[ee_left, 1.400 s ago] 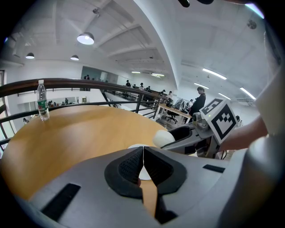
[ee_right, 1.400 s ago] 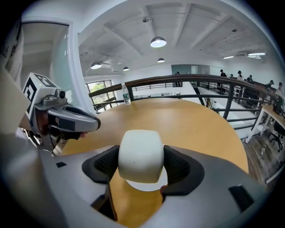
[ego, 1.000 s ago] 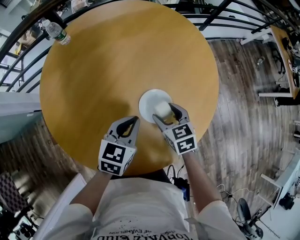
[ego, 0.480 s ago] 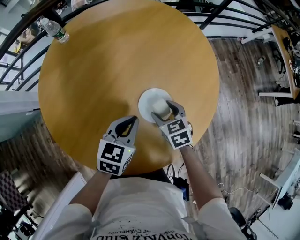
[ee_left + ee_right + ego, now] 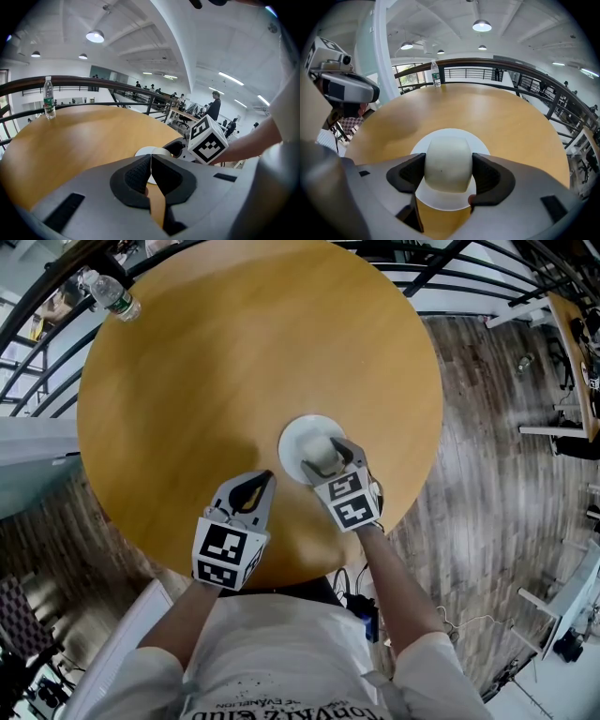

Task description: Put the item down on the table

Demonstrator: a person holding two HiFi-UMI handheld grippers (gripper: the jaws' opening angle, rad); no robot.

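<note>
Near the table's [image 5: 234, 362] near edge my right gripper [image 5: 325, 457] clamps the pale item [image 5: 447, 164] above the plate [image 5: 451, 202]; release seems not yet done; my left gripper [image 5: 258, 480] is closed, empty.

Your left claw [image 5: 270, 476] and right claw [image 5: 323, 456] are grey moulded shells with black ribbed pads. Each carries a white cube [image 5: 225, 554] printed with black square markers. You wear a white short-sleeved T-shirt [image 5: 281, 652] with dark lettering.
</note>
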